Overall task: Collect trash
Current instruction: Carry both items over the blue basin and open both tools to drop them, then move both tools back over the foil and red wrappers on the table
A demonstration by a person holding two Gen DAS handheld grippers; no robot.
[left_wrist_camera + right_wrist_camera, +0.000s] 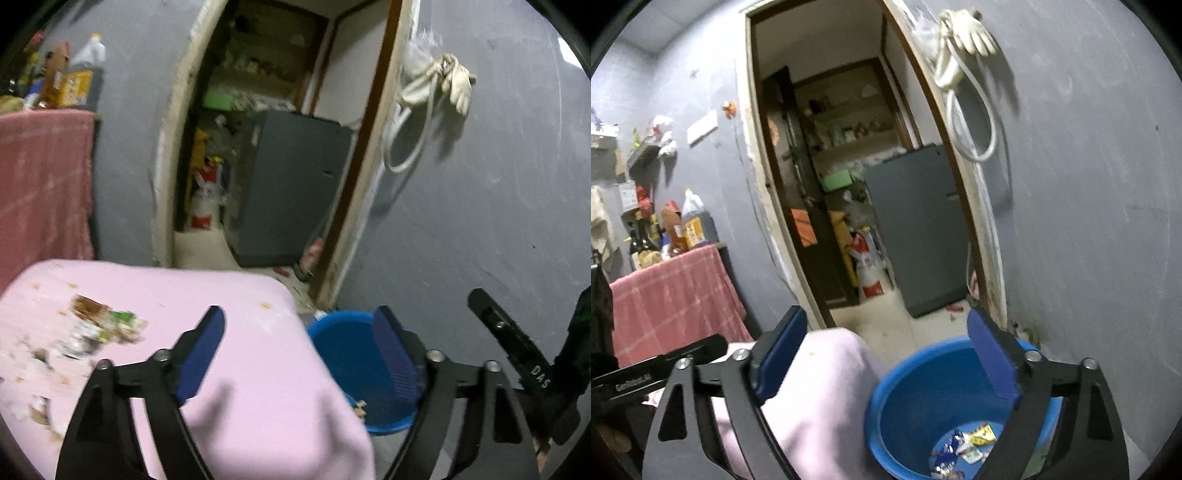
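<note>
A pile of crumpled wrappers and scraps (92,328) lies on the pink cloth-covered table (240,369) at the left. A blue bucket (351,354) stands on the floor at the table's right edge; in the right wrist view the bucket (923,387) holds several wrappers (964,446) at its bottom. My left gripper (303,350) is open and empty, over the table's right edge. My right gripper (886,354) is open and empty, above the bucket's rim. Part of the right gripper's body (517,350) shows at the right of the left wrist view.
An open doorway (849,184) leads to a cluttered room with a grey fridge (916,229). A side table with a red cloth (672,295) and bottles (683,225) stands left. Gloves and a hose (964,44) hang on the grey wall.
</note>
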